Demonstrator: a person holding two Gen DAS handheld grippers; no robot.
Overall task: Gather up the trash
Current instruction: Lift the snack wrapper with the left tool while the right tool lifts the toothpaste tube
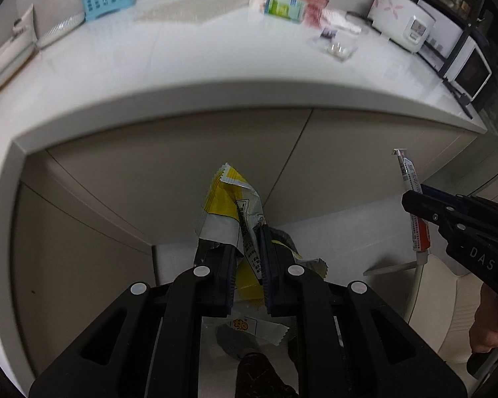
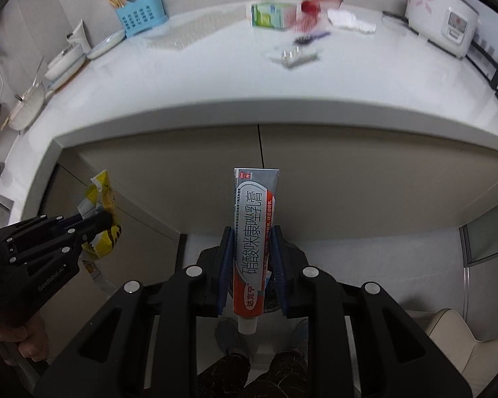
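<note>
Yellow-and-white foil of a crumpled snack wrapper (image 1: 230, 209) is clamped between the blue-padded fingers of the left gripper (image 1: 245, 265), held in the air below the front edge of the white countertop (image 1: 215, 66) and in front of the beige cabinet doors (image 1: 169, 172). A second piece of the same packaging lies on the floor beneath the gripper. The right gripper (image 2: 250, 258) is clamped on a silver-and-red ointment tube (image 2: 254, 242), cap end toward the camera and crimped end pointing up, also below the countertop's front edge. The two grippers are side by side, well apart.

On the countertop, toward the back edge, lie a green-and-white carton (image 2: 272, 15), a red wrapper (image 2: 310, 8), white crumpled tissue (image 2: 350, 20) and a clear blister pack (image 2: 293, 54). A blue utensil basket (image 2: 141, 16) stands at the back left corner; a white rice cooker (image 2: 441, 16) stands at the back right corner.
</note>
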